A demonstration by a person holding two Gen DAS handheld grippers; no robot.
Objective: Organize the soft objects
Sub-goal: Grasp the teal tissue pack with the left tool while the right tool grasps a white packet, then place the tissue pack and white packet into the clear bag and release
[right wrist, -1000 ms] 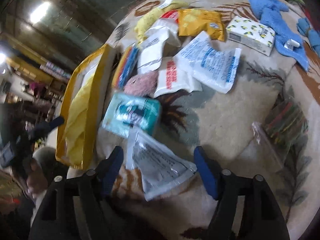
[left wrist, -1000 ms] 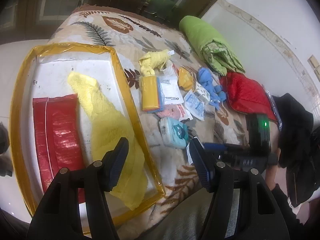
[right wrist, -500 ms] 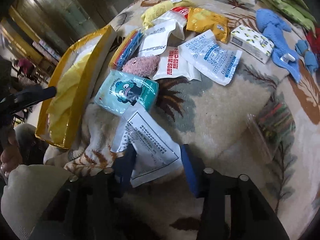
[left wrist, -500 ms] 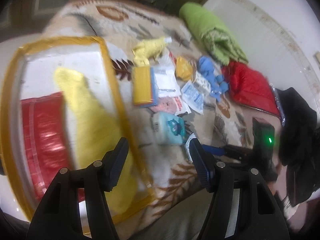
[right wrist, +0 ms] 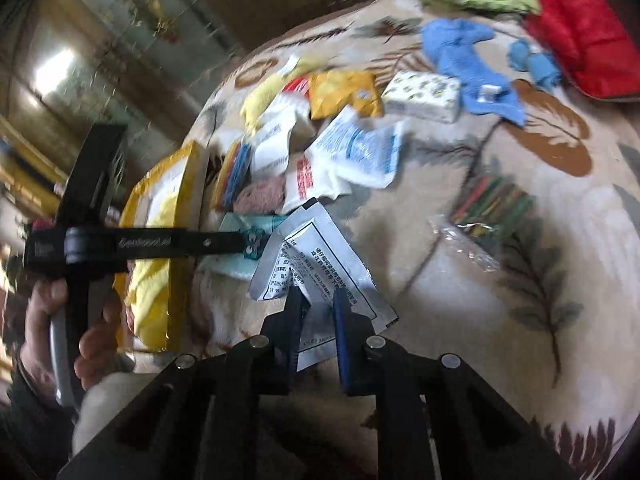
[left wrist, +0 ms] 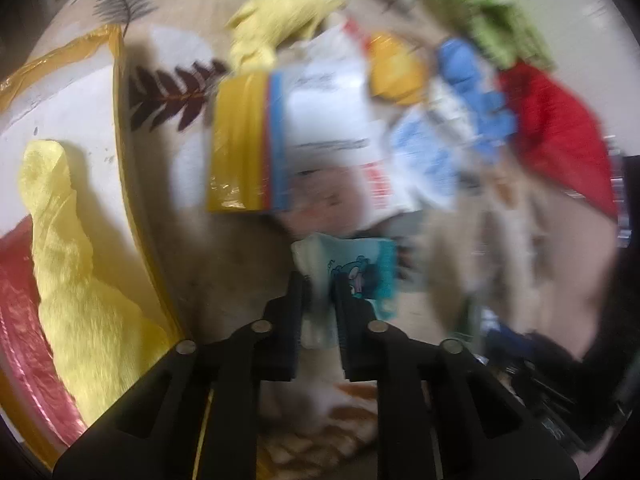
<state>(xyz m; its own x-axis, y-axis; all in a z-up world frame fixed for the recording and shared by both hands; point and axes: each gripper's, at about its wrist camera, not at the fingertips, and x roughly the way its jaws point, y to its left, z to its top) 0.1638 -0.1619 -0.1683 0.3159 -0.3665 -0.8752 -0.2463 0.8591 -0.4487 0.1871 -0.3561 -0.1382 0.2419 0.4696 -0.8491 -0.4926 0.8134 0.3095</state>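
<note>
Jaws of the left gripper (left wrist: 318, 280) are closing on the near end of a teal tissue pack (left wrist: 352, 268), which lies on the leaf-patterned bed blanket (right wrist: 520, 320) and runs away from them. Jaws of the right gripper (right wrist: 316, 300) are closing on a white printed sachet (right wrist: 320, 268), its length also running away. The yellow-rimmed storage bag (left wrist: 120, 128) lies open just left of both, nearer the left gripper.
</note>
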